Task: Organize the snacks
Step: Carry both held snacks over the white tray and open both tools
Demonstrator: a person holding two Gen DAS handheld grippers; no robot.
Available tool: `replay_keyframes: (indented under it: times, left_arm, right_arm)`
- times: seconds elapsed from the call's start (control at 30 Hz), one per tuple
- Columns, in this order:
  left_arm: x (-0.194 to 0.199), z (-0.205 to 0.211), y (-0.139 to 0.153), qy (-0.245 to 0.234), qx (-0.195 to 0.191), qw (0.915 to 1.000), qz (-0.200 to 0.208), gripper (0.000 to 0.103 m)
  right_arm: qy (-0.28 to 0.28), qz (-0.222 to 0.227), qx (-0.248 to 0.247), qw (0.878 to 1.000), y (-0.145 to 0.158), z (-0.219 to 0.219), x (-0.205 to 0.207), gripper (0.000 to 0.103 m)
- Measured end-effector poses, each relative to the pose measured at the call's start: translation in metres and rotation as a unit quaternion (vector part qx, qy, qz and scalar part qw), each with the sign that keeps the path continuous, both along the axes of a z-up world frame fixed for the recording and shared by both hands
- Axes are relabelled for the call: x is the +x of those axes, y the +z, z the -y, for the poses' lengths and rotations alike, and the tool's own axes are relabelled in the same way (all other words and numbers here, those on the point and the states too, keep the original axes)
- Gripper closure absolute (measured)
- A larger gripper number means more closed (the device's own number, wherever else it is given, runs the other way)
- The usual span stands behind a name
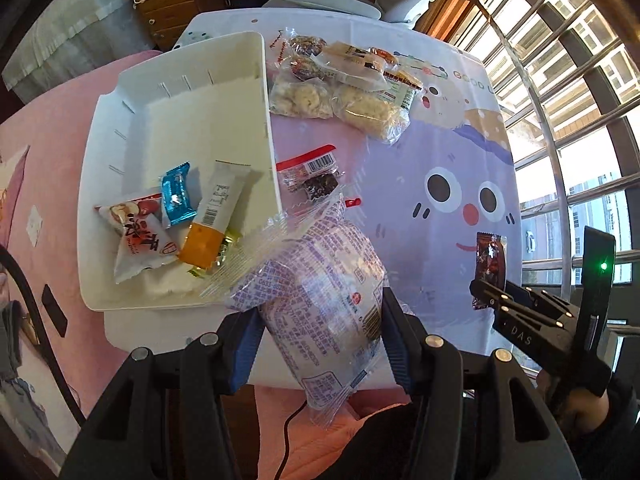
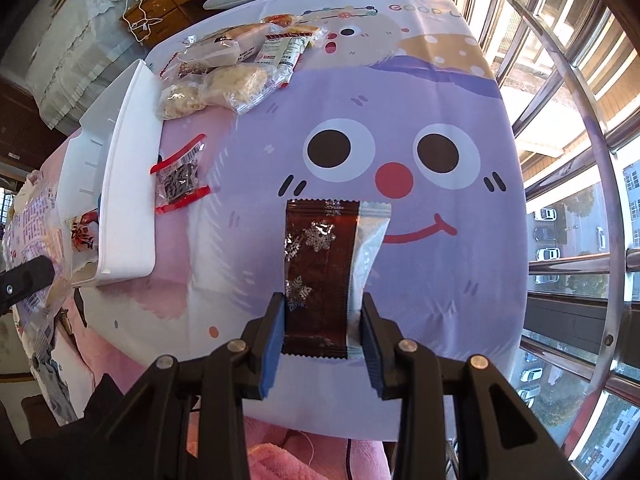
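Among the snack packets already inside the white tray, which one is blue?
The small shiny blue foil packet; it lies between the white-and-red packet and the long white-and-orange packet in the white plastic tray.

Your left hand-held gripper (image 1: 320,332) is clamped on a clear snack bag (image 1: 320,288); your right hand-held gripper (image 2: 322,328) pinches a brown packet (image 2: 318,272) upright between its pads.

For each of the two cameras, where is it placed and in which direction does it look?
Left wrist: sits on the left tool, looking forward over its clear bread packet toward the white tray; the right tool and the person's hand show.
Right wrist: sits on the right tool, looking along its brown snowflake packet across the cartoon tablecloth; the left tool's tip shows at the left edge.
Shared: tray, tablecloth, both packets.
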State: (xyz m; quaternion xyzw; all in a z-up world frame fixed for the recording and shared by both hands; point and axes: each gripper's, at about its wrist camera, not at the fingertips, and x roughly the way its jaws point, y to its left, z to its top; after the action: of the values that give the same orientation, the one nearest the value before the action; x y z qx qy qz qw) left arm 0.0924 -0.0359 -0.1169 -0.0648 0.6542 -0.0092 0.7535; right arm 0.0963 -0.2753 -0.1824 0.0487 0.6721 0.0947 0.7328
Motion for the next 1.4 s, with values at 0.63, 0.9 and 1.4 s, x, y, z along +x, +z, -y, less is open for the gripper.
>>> replay_keyframes:
  times: [0.63,0.9,1.4]
  left_arm:
    - [-0.007,-0.111,0.032,-0.085,0.003,0.996,0.028,0.049]
    - [0.006,-0.159,0.039,-0.114,0.007,0.9913,0.065,0.048]
    - [0.027,-0.217,0.041,-0.126,-0.019,0.9817,0.141,0.037]
  right_arm:
    - [-0.069,0.026,0.035,0.997,0.034,-0.104,0.004,0.067]
    - [-0.08,0.062,0.045,0.994,0.05,-0.159,0.01,0.067]
    - [-0.058,0.124,0.087,0.987,0.07,-0.239,-0.007,0.067]
